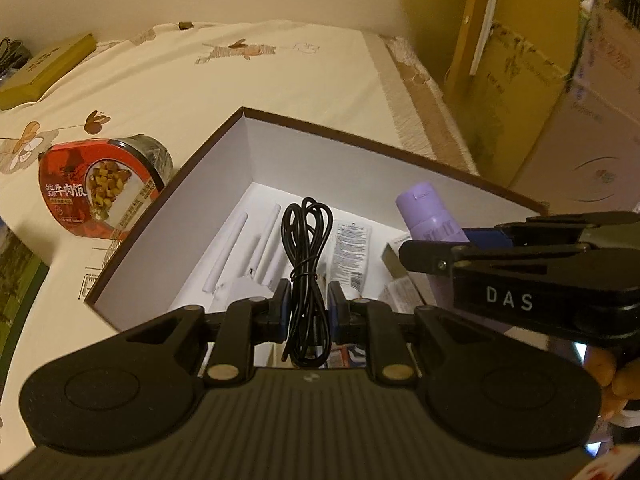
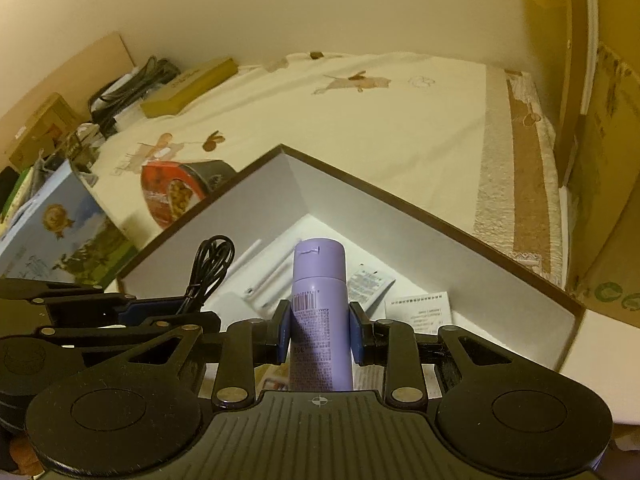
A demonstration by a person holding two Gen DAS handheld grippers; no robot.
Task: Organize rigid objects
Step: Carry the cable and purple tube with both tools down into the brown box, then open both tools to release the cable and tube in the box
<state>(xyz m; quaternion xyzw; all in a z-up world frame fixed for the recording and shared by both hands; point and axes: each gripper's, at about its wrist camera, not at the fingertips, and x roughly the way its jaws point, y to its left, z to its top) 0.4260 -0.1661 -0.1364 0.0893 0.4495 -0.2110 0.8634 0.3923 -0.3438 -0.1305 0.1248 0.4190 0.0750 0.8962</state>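
Left hand-held gripper [image 1: 306, 312] one cable [image 1: 306, 240], right hand-held gripper [image 2: 320, 330] one bottle [image 2: 320, 312]

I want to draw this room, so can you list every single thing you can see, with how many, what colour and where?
open cardboard box: 1, brown rim, white inside, on the tablecloth
black coiled cable: 1, black, in the left claw, over the box
purple cylindrical bottle: 1, purple, in the right claw, over the box
white sticks: 2, white, box floor
printed white sachet: 1, white, box floor
printed paper leaflet: 1, white, box floor
round red-lidded food tub: 1, red and black, left of the box
flat olive-yellow box: 1, far left
cream patterned tablecloth: 1, under everything
brown cardboard cartons: several, right side
left claw: 1, black with blue pads
right claw: 1, black with blue pads
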